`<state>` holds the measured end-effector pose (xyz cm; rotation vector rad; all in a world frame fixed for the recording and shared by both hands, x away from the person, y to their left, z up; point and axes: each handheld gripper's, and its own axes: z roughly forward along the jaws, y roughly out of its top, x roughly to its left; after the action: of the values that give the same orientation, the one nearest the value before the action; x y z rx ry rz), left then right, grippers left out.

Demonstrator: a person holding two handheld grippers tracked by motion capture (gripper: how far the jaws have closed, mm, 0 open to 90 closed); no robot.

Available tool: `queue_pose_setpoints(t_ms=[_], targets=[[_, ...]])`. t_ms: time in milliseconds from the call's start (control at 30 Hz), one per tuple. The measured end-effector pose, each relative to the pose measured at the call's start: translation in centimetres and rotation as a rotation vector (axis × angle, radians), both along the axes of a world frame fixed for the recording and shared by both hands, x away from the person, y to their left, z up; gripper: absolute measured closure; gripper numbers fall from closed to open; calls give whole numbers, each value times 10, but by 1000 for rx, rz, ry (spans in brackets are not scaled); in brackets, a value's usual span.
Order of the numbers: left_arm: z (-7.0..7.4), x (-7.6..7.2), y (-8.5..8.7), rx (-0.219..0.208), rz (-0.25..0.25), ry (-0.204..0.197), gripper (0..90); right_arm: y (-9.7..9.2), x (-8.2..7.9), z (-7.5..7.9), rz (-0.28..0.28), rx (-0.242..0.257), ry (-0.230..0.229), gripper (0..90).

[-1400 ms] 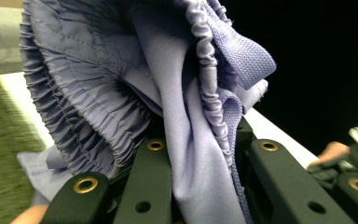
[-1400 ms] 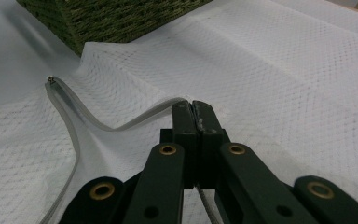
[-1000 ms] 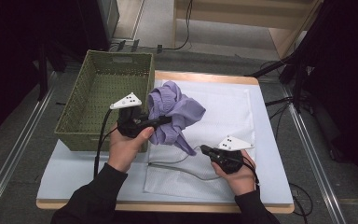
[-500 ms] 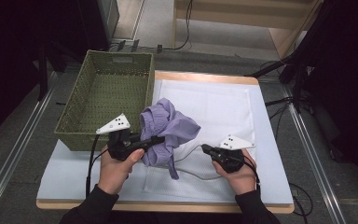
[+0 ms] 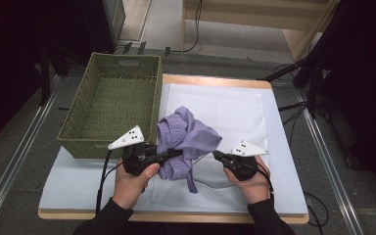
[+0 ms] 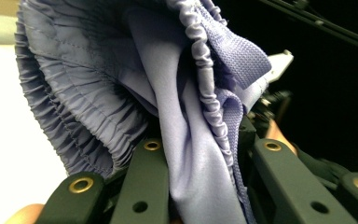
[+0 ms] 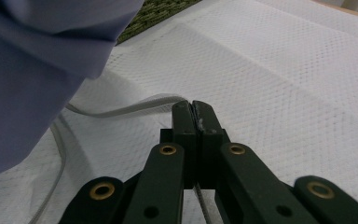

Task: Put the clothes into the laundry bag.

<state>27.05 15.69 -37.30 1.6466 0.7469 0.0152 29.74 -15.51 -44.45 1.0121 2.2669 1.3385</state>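
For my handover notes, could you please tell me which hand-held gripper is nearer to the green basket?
Left. The left hand-held gripper is beside the green basket; the right hand-held gripper is farther off, beyond the purple garment.

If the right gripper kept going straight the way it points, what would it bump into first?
Probably the purple garment: the right gripper points left at it, jaws pinched on a thin white cord, though the gap is hard to judge.
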Motion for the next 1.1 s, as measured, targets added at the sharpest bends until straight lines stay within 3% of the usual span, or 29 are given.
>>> queue_pose_setpoints(t_ms=[67, 100, 167, 267, 367, 467, 500, 567, 600, 633, 700, 833, 933, 967, 1033, 1067, 1100], targets=[[-1, -2, -1, 7, -18, -1, 751, 0, 0, 0, -4, -6, -1, 900], [-5, -5, -2, 34, -57, 1, 748, 1, 0, 0, -6, -5, 0, 900], [-10, -8, -2, 56, -83, 4, 745, 1, 1, 0, -8, -8, -2, 900], [-17, -9, 0, 58, -107, 22, 737, 1, 2, 0, -8, -9, -8, 900], [-34, -11, 8, 72, -128, 59, 724, -1, 2, 1, -24, -3, -5, 900], [-55, -16, 12, 107, -131, 100, 674, -1, 3, 1, -33, 1, -5, 900], [-70, -18, 11, 170, -135, 135, 587, 0, 3, 0, -32, -5, 0, 900], [-78, -20, 12, 201, -137, 161, 485, 0, 4, -1, -27, -9, -3, 900], [-78, -20, 12, 201, -137, 161, 408, 1, 4, -1, -27, -9, -2, 900], [-78, -20, 12, 204, -137, 165, 408, 1, 4, -1, -27, -9, -2, 900], [-66, -21, 17, 194, -94, 130, 251, 0, 4, 0, -30, -6, -4, 900], [-54, -20, 24, 160, -56, 100, 182, 0, 4, 1, -30, -1, -4, 900], [-52, -18, 22, 138, -63, 103, 246, 0, 4, 1, -30, 1, -7, 900], [-55, -18, 17, 137, -78, 102, 396, 0, 3, 1, -30, 3, -4, 900], [-57, -18, 14, 156, -71, 102, 596, 0, 3, 2, -30, 4, -6, 900], [-59, -16, 11, 167, -84, 115, 596, 0, 3, 2, -30, 4, -6, 900], [-60, -14, 7, 167, -109, 139, 654, 0, 3, 2, -29, 6, -11, 900]])
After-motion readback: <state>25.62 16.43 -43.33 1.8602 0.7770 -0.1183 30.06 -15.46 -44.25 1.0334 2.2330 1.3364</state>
